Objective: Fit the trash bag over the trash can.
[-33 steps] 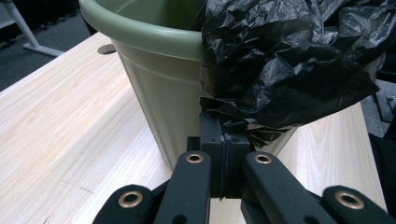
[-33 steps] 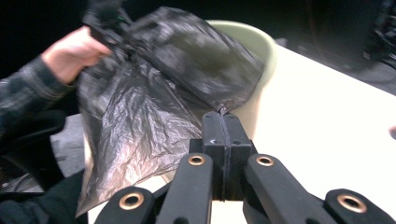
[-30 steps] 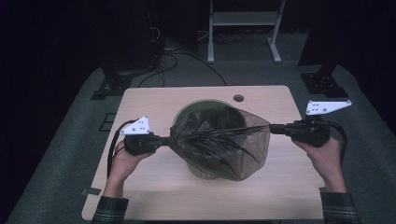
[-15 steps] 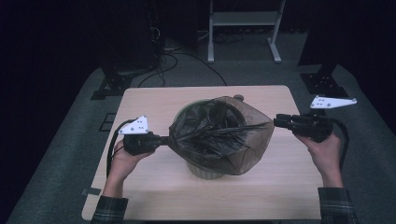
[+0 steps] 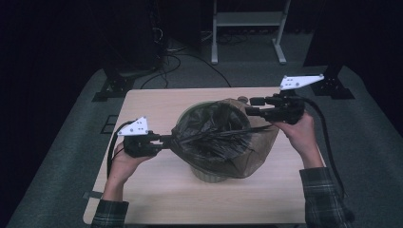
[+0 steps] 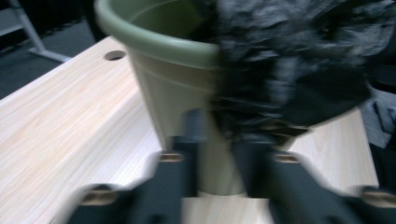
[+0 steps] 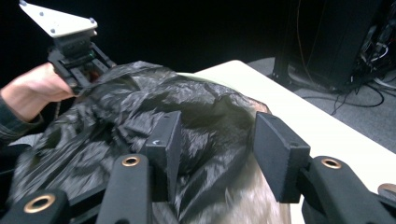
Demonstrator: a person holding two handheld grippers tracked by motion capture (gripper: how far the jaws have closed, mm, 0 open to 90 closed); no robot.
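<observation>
Black bag drapes the green bin mid-surface. Both tools have just been opening: right tool part-open, empty; left tool seems loosened. Unpinned, the liner could slip off.

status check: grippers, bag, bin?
Left gripper jaws just opening, at bag's left edge; grip unclear. Right gripper just opened, bag released. Black bag draped over green bin, not fully seated. Table free of obstructions.

High view looks down on the table; both gripper views (close, level) share the bag-lined bin.
</observation>
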